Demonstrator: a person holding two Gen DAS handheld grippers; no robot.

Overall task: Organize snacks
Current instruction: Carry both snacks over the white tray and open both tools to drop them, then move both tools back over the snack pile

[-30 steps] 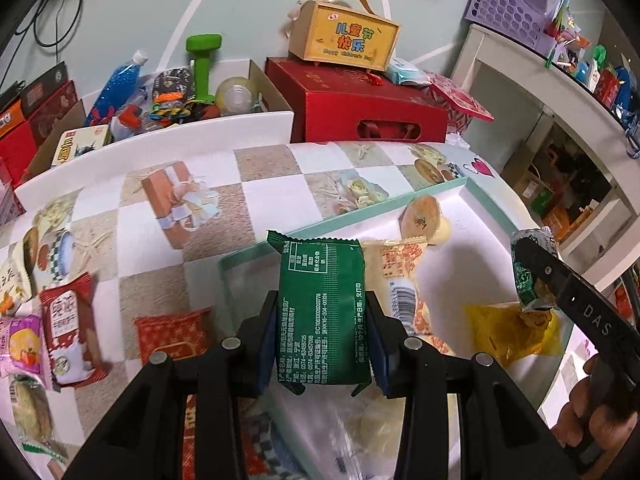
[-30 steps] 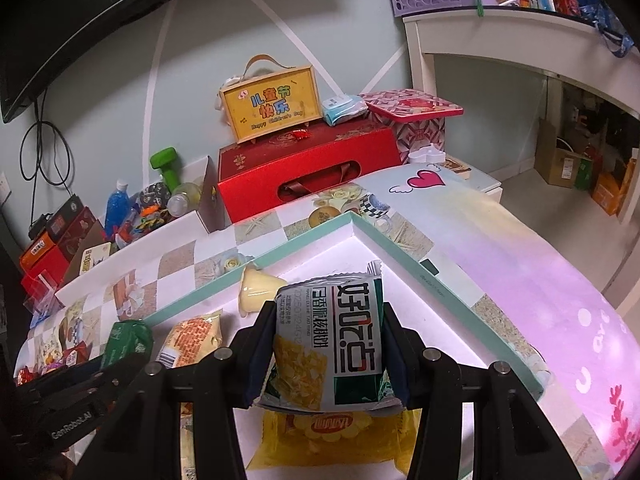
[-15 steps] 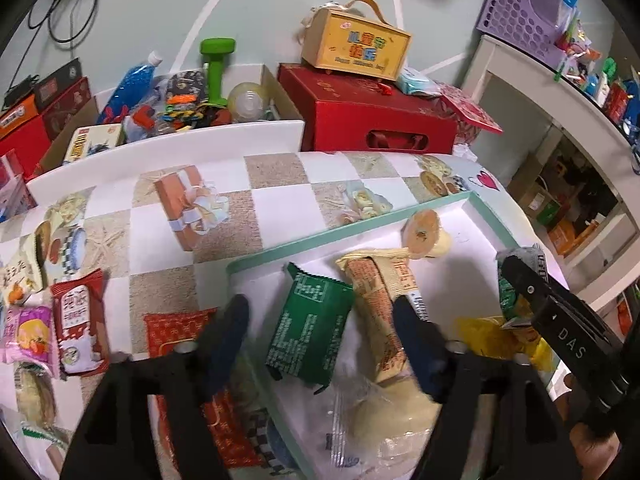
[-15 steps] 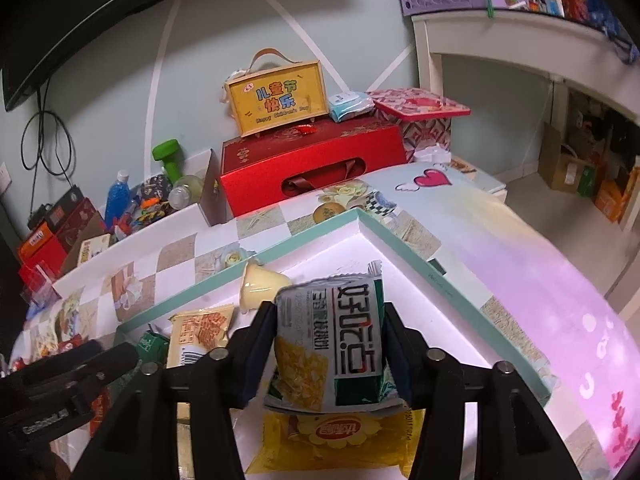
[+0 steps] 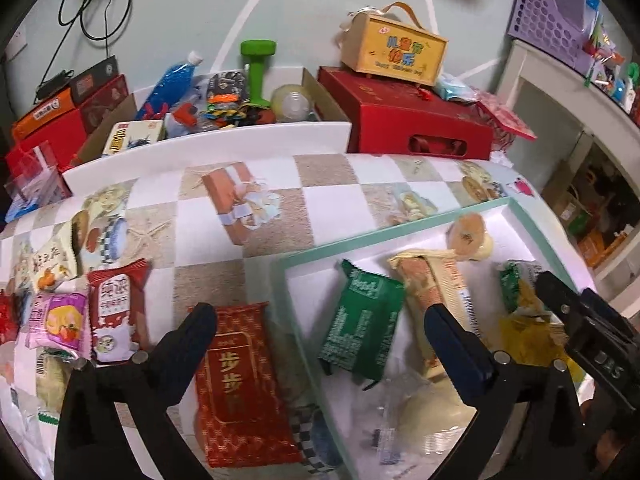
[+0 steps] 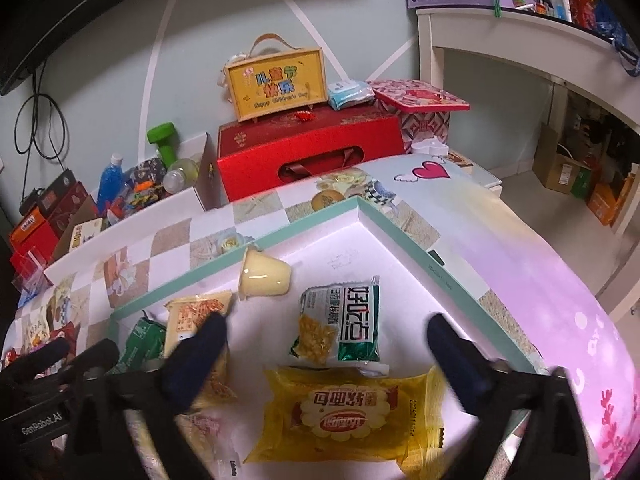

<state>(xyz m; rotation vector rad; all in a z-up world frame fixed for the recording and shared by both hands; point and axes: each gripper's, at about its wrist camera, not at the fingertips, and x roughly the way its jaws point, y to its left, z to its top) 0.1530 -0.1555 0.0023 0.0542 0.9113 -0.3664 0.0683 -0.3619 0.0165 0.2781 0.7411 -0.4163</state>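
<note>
Where it lies, flat green-white packet [image 6: 342,326]

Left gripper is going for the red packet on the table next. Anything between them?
Nothing visible. The left gripper is open, and the red packet lies flat just outside the tray's rim, top uncovered, between the fingers.

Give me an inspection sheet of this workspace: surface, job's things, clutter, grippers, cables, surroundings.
Surface: checkered tablecloth; teal-rimmed tray on it.
Job's things: green packet, jelly cup, corn snack bag and yellow bread bag in the tray; red packet and red-white packet on the cloth.
Clutter: cardboard box holding a green dumbbell and blue bottle; red gift box.
Grippers: left gripper open, empty; right gripper open, empty.
Cables: black cable on the wall.
Surroundings: white shelf, purple basket.
</note>
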